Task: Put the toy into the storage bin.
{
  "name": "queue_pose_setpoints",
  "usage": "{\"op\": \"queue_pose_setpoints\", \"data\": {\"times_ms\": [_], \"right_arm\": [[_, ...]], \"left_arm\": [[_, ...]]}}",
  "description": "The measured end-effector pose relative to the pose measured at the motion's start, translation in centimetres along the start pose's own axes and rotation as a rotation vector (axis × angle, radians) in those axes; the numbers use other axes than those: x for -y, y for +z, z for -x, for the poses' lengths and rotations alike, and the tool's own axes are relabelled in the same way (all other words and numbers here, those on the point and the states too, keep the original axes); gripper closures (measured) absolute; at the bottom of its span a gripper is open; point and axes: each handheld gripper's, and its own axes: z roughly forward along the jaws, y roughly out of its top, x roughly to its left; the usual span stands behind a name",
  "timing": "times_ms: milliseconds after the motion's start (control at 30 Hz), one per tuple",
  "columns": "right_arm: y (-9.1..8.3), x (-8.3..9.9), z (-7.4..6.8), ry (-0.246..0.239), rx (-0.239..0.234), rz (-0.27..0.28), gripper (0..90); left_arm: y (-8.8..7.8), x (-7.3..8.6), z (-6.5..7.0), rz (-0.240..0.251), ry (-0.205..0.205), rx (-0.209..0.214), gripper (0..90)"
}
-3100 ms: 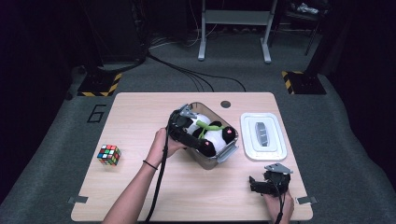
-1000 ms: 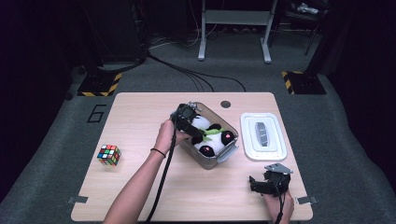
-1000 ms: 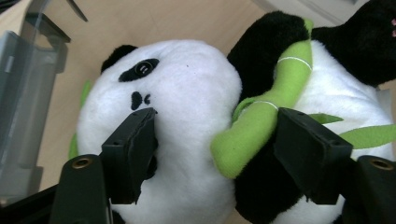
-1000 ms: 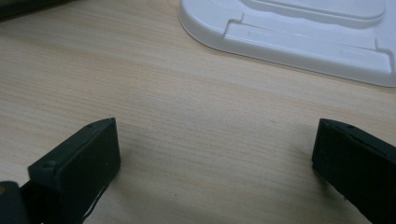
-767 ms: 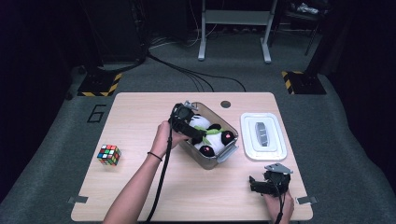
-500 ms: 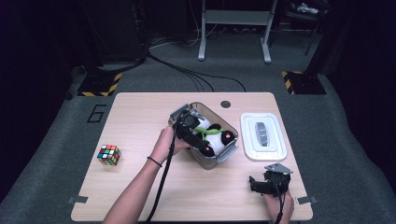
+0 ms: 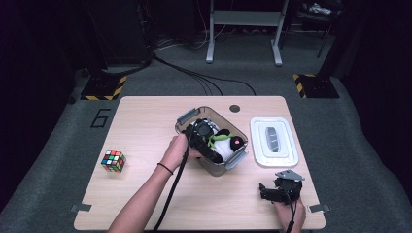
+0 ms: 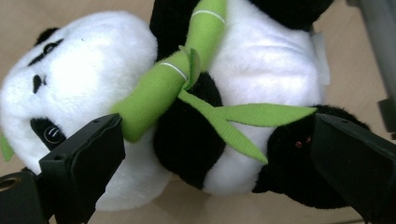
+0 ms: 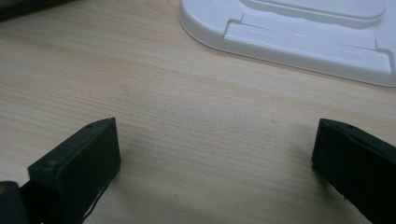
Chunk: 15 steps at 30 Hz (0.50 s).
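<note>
At the near table edge, the right gripper (image 7: 272,192) is held with jaws wide apart over bare wood, nothing between them. Farther in, the left gripper (image 7: 214,145) is seen inside the clear plastic bin (image 7: 187,118); its jaws have just been opening and stand spread around the panda plush (image 8: 196,93) lying there, pads off it. The white lid (image 7: 273,141) lies beside the bin.
</note>
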Motion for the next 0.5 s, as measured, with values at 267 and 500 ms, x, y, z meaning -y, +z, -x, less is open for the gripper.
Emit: {"op": "queue_pose_setpoints", "data": {"times_ms": [267,500], "right_arm": [[0.0,0.0,0.0,0.001,0.000,0.000,0.1],[0.0,0.0,0.0,0.000,0.000,0.000,0.1]], "left_arm": [[0.4,-0.1,0.1,-0.025,0.014,-0.019,4.3],[-1.5,1.0,-1.0,0.125,-0.045,0.036,4.9]]}}
